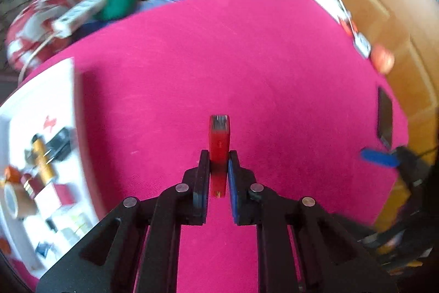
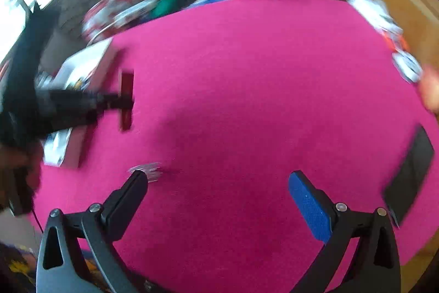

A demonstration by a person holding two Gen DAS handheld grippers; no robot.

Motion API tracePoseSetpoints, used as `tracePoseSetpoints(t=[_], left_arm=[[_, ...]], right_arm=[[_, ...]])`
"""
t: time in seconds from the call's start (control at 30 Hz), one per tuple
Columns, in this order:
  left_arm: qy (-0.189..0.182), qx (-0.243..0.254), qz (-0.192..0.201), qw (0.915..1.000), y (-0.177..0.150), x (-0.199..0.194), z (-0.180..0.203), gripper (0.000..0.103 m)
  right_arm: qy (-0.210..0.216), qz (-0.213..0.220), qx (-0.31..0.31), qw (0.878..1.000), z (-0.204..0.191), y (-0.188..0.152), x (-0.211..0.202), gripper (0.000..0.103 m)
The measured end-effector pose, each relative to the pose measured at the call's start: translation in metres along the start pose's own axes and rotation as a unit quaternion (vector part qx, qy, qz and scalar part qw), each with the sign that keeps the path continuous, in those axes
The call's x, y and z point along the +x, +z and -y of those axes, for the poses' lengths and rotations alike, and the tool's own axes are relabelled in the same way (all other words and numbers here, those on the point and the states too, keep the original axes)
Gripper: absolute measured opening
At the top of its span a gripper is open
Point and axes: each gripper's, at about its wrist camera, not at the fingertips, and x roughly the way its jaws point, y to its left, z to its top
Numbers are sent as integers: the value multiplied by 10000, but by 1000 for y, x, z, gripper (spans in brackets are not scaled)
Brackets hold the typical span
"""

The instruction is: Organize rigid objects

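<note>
My left gripper (image 1: 218,157) is shut on a slim red stick-shaped thing (image 1: 219,136) with a metal tip, held upright above the pink cloth (image 1: 219,59). The right wrist view shows the same red thing (image 2: 126,84) crosswise in the left gripper (image 2: 122,100), beside the white box (image 2: 87,65). My right gripper (image 2: 218,180) stands open over the cloth with nothing between its fingers. A small clear, blurred object (image 2: 148,170) lies just beyond its left fingertip. Its blue pad (image 1: 380,158) shows at the right edge of the left wrist view.
A white box (image 1: 41,89) at the left holds several small items, among them a gold tube and tape roll. A flat black slab (image 2: 408,177) lies near the cloth's right edge. Blurred white-and-red items (image 1: 340,15) line the far right edge. Patterned bundles lie behind; wooden floor is at the right.
</note>
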Motion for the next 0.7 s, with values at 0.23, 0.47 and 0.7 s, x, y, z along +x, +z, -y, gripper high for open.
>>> tracePoseSetpoints(t=[0.23, 0.47, 0.7], left_arm=[[228, -813, 372, 9957, -30, -56, -53, 12], [384, -1222, 353, 9911, -55, -70, -82, 12], [356, -1133, 622, 9910, -54, -89, -86, 12]], right_arm=[[247, -666, -911, 9933, -59, 7, 46, 88], [-86, -1050, -962, 9898, -73, 6, 74, 52], [37, -841, -938, 9920, -74, 7, 64, 45]])
